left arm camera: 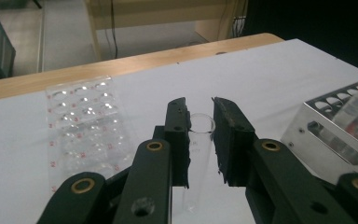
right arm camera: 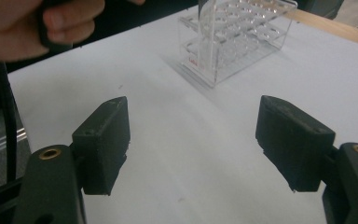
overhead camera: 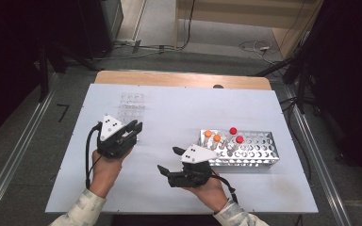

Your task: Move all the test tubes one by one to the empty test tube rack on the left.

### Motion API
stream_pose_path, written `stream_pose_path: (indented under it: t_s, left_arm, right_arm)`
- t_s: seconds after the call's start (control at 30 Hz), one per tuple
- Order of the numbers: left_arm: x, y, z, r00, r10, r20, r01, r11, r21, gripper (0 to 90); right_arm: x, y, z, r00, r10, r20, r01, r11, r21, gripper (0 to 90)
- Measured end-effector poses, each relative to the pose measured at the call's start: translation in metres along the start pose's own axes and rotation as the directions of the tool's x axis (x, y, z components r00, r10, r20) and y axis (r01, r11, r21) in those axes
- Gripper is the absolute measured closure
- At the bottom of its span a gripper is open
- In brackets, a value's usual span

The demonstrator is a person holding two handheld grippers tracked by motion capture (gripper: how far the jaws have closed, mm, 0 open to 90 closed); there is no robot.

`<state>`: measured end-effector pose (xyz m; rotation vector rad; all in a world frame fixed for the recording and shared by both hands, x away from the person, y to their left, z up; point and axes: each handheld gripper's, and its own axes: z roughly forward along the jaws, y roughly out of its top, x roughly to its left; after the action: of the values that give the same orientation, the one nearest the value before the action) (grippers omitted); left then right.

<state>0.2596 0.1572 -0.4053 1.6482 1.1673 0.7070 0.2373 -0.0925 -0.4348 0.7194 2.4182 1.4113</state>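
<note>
Tube (left arm camera: 196,154), clear and uncapped, sits upright between the left gripper (overhead camera: 131,133)'s narrowed jaws, at about eight o'clock on the table (overhead camera: 179,113). Clear rack (overhead camera: 132,104) lies toward eleven; metal rack (overhead camera: 245,149), holding four capped tubes, toward four. Right gripper (overhead camera: 168,160) gapes wide, empty. Transfer looks midway, the tube not yet placed.

The high view is looking forward and down over the whole tabletop (overhead camera: 169,108). Both gripper views are looking low across it, sharing the clear rack (left arm camera: 86,121) (right arm camera: 235,39).
</note>
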Motion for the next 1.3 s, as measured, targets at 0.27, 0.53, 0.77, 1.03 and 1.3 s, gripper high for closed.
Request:
stream_pose_path:
  t_s: [0.27, 0.53, 0.77, 1.03, 1.3]
  left_arm:
    - [0.012, 0.021, 0.002, 0.9995, -0.009, -0.032, 0.008, 0.9996, -0.026, 76.3]
    - [0.022, 0.038, 0.011, 0.9971, -0.007, -0.076, 0.004, 0.9993, -0.036, 76.3]
    - [0.029, 0.044, 0.025, 0.9928, -0.001, -0.120, -0.001, 0.9998, -0.019, 76.3]
    - [0.034, 0.040, 0.036, 0.9902, -0.016, -0.139, 0.014, 0.9998, -0.012, 76.2]
    - [0.034, 0.033, 0.042, 0.9888, -0.013, -0.149, 0.013, 0.9999, -0.004, 76.2]
  right_arm:
    - [-0.005, -0.012, -0.002, 0.9998, 0.010, 0.017, -0.010, 1.000, 0.027, 24.7]
    - [0.000, -0.011, -0.003, 1.0000, -0.002, 0.010, 0.002, 1.000, 0.022, 24.9]
    - [0.000, -0.011, -0.005, 0.9999, 0.001, 0.011, -0.001, 1.000, 0.016, 25.1]
    - [0.000, -0.010, -0.008, 0.9999, 0.009, 0.013, -0.010, 1.000, 0.006, 25.3]
    - [0.001, -0.010, -0.009, 0.9999, 0.004, 0.014, -0.004, 1.000, 0.002, 25.4]
